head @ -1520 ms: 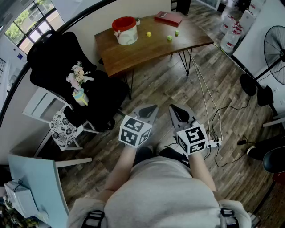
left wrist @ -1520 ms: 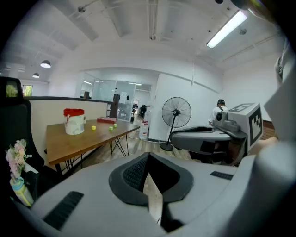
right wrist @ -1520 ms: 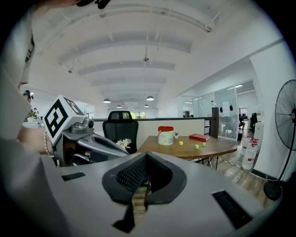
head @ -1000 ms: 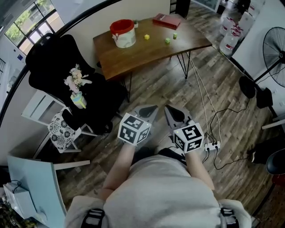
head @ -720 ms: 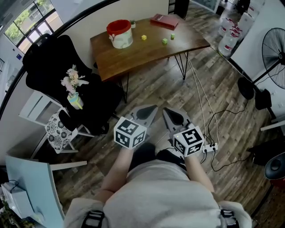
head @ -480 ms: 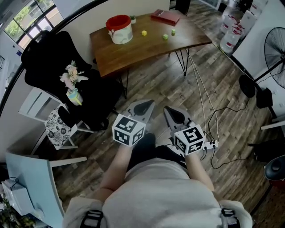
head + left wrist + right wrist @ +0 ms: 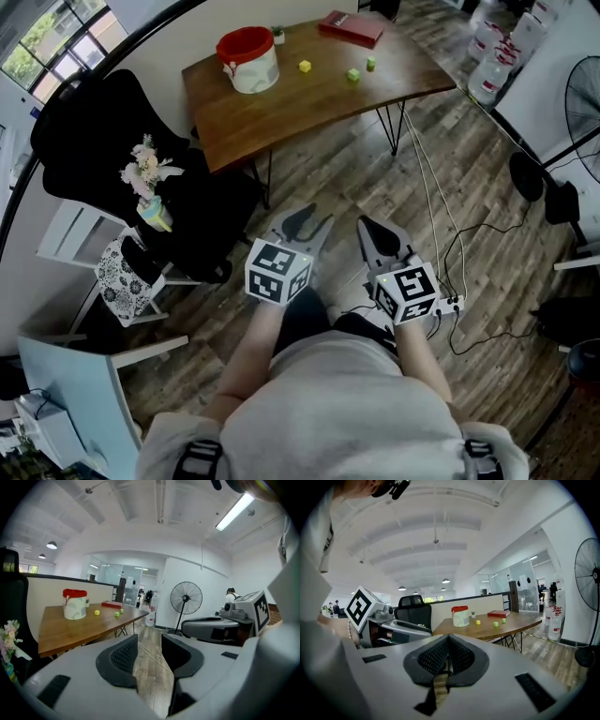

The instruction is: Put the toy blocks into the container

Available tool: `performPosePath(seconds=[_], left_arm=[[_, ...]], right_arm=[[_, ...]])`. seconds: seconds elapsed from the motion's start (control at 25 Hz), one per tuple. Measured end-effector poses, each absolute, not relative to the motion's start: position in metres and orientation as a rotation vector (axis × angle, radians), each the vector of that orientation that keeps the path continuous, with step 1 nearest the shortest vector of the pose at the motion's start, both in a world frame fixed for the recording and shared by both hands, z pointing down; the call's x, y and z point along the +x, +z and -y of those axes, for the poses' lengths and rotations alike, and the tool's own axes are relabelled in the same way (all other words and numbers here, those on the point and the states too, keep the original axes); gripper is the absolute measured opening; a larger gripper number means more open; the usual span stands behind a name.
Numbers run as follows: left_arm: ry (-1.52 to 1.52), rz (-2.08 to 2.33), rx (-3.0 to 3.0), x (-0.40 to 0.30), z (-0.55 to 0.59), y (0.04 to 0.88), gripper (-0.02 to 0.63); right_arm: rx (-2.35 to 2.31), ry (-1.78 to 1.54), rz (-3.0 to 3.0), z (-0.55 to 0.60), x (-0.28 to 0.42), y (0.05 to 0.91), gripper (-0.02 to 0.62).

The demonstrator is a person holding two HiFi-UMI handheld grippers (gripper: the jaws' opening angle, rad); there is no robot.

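The left gripper (image 7: 305, 216) is held with its jaws partly apart, having just been opening, and nothing is seen between them. The right gripper (image 7: 368, 226) is held with its jaws pressed together, empty. Both are pointed toward the wooden table (image 7: 281, 108), well short of it. At the table's left end the container (image 7: 247, 59) is stood upright, mouth up. Three cube-shaped toy blocks (image 7: 353, 75) are spread along the table's length.

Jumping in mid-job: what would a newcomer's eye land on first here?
The left gripper and right gripper with their marker cubes fill the foreground over the wood floor; the left's jaws have just been opening, empty, the right's are shut. Far ahead on the wooden table stand the red-rimmed container and three small blocks.
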State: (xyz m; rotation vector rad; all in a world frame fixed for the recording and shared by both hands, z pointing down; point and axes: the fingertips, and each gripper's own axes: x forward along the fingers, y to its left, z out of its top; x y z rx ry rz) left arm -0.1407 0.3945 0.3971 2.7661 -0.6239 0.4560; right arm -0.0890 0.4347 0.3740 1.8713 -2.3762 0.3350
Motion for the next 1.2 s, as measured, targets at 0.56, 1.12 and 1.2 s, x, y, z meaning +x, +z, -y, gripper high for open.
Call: performPosePath(seconds=[0.56,1.12,1.2], left_arm=[[0.443,0.517,2.837,-0.112,-0.223,0.377,0.368],[0.442,0.449,2.807,-0.106,-0.150,0.389,0.362],[0.446,0.450,2.801,-0.101,-0.140,0.391,0.359]], right_arm=[[1.966,0.279,2.253,-0.270,-0.059,0.359,0.008],[1.976,0.348,2.162,-0.196,-0.042,0.378,0.009],[1.964,0.349,2.166,-0.184,-0.037,0.379,0.009]])
